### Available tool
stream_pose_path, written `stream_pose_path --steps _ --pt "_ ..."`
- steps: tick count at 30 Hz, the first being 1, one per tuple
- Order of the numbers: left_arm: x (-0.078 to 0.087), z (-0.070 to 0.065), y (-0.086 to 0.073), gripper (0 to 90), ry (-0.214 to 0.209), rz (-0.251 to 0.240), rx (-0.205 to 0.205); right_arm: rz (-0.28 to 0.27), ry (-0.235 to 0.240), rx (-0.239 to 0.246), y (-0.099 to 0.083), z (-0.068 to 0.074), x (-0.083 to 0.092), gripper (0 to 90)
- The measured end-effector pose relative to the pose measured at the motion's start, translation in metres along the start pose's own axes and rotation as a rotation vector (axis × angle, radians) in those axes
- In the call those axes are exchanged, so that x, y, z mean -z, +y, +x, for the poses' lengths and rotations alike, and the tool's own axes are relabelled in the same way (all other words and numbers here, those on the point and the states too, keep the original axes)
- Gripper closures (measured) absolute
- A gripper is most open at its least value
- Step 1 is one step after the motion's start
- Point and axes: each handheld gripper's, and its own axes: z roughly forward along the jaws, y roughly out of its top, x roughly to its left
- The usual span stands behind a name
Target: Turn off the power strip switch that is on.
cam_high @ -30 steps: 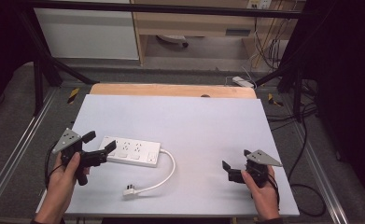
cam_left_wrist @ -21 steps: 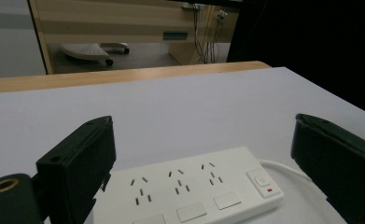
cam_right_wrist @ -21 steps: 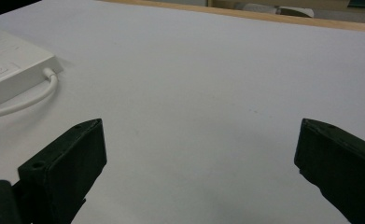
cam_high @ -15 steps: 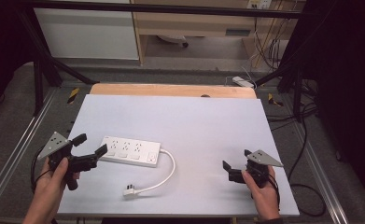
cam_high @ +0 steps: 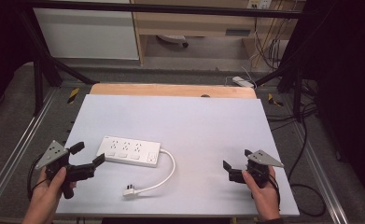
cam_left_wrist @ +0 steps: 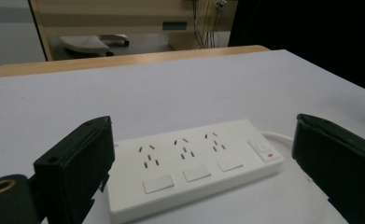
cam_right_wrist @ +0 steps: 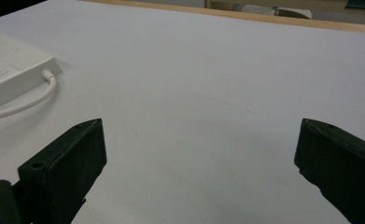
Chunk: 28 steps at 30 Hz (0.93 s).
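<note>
The left hand-held gripper [cam_high: 87, 155] hovers released, jaws spread, just short of the white power strip [cam_high: 129, 151] lying on the counter [cam_high: 203, 126]. Well apart, the right hand-held gripper [cam_high: 236, 164] gapes empty.

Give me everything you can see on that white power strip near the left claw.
The white rectangular plastic power strip lies flat on the white table. It has three socket groups, three square buttons and a switch with a red mark at its cable end. Its white cable curves to a loose plug. The open left claw faces it, not gripping.
</note>
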Motion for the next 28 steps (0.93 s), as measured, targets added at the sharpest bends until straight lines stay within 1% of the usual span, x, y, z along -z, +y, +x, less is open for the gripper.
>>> stream_pose_path --steps 2,3,7,9,13,18,22,23,26,27,28 --pt "0.001 -0.001 -0.004 5.8 -0.003 0.004 0.005 0.001 0.0 0.001 0.0 0.0 0.0 2.7" --pt "0.001 -0.001 -0.006 5.8 -0.002 0.009 -0.003 0.001 0.0 0.002 0.0 0.0 0.0 2.7" --pt "0.002 -0.003 -0.013 5.8 -0.005 0.021 -0.003 0.0 0.0 0.0 0.0 0.0 0.0 2.7" --pt "0.003 -0.003 -0.017 5.8 -0.014 0.026 0.0 0.0 0.0 0.0 0.0 0.0 0.0 2.7" --pt "0.005 -0.005 -0.023 5.8 -0.02 0.038 -0.007 -0.001 0.001 0.003 0.0 0.001 0.0 2.7" --pt "0.004 -0.004 -0.032 5.8 -0.031 0.059 0.012 0.0 -0.001 0.004 0.0 0.0 0.0 2.7" --pt "0.001 -0.007 -0.04 6.0 -0.039 0.093 -0.007 0.006 -0.003 0.006 0.0 0.0 0.0 2.7" --pt "0.0 -0.008 -0.042 6.0 -0.047 0.109 -0.01 0.008 -0.004 0.002 0.0 0.0 -0.001 2.7" --pt "-0.003 -0.013 -0.05 6.0 -0.065 0.15 -0.016 0.037 -0.018 -0.002 -0.002 -0.001 -0.003 2.9" --pt "-0.004 -0.015 -0.051 6.0 -0.067 0.162 -0.031 0.047 -0.018 -0.005 -0.004 -0.001 -0.004 2.7" --pt "-0.005 -0.015 -0.051 6.0 -0.064 0.163 -0.036 0.065 -0.023 -0.006 -0.005 -0.002 -0.006 2.5"
